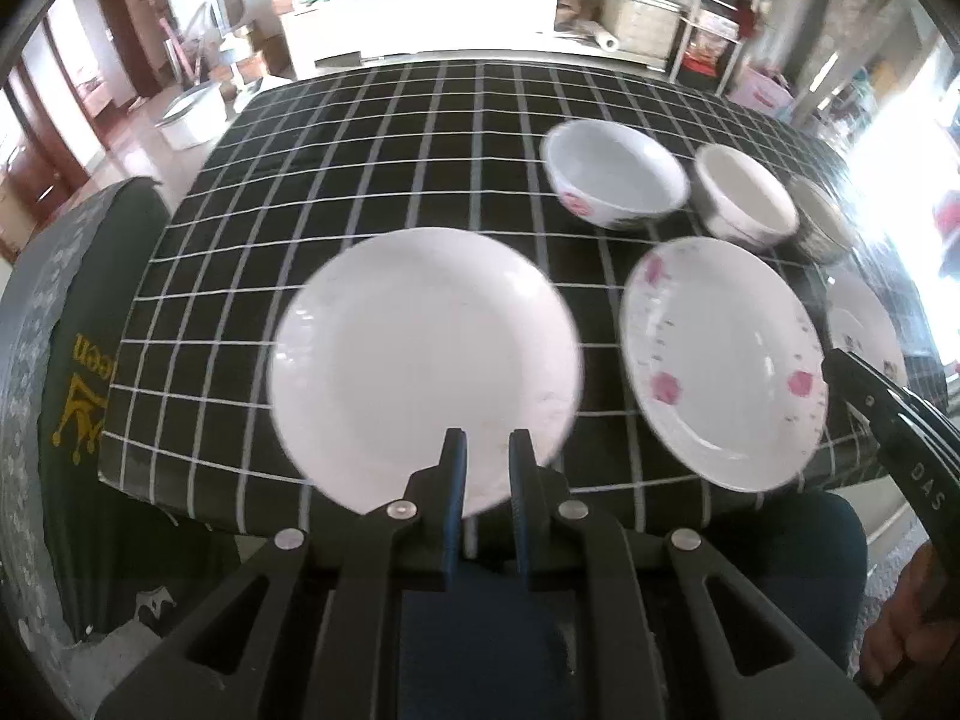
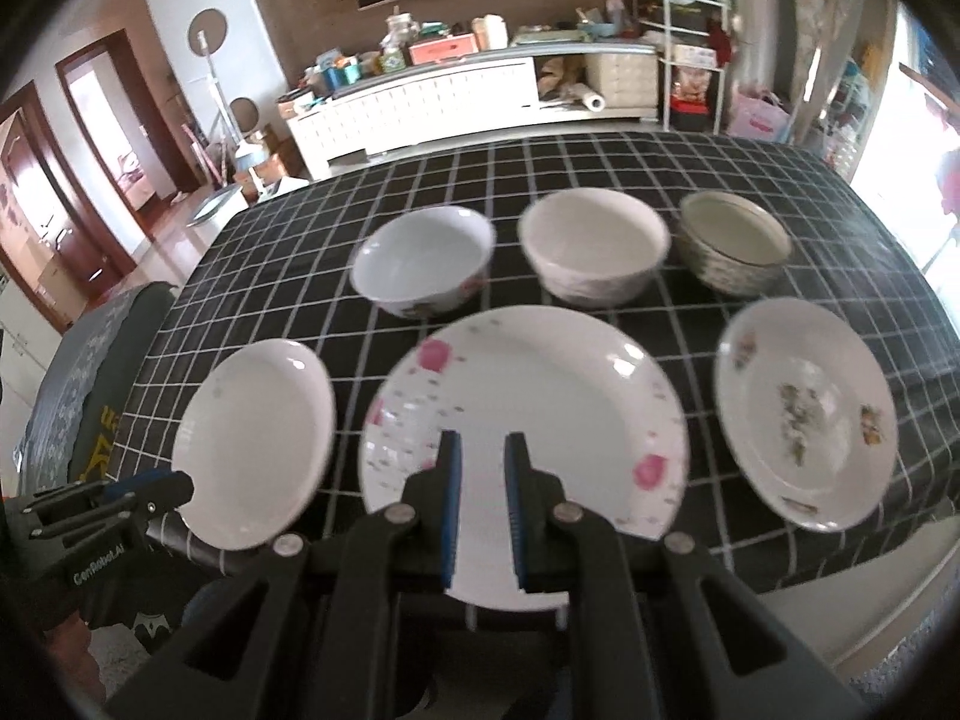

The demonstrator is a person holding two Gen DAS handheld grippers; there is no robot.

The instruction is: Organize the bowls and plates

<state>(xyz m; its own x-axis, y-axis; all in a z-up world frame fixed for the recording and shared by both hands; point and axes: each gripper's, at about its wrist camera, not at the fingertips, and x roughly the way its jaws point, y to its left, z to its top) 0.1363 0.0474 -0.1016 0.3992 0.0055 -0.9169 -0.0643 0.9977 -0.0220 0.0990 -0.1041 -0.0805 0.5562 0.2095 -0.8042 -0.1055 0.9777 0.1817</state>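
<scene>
The left gripper [image 1: 486, 441] is hovering low at the near table edge with its jaws parted by a narrow gap and nothing between them, aiming at the near rim of the plain white plate [image 1: 423, 360]. The right gripper [image 2: 483, 444] is doing the same over the pink-flowered plate [image 2: 528, 426], also narrowly parted and empty. Both tools are pointing forward and slightly downward across the checked tablecloth [image 2: 312, 222], side by side (each is showing at the edge of the other's view).

Nothing appears stacked yet, so this looks like the approach before a first pick. The next move probably calls for sliding one finger under a plate's rim where it overhangs the edge, then pinching.

Beyond the plates, three bowls are standing in a row: a white bowl with red print [image 2: 423, 261], a cream bowl [image 2: 594, 255] and a grey patterned bowl [image 2: 735, 249]. A third, brown-flowered plate [image 2: 804, 420] is lying at the right.
</scene>
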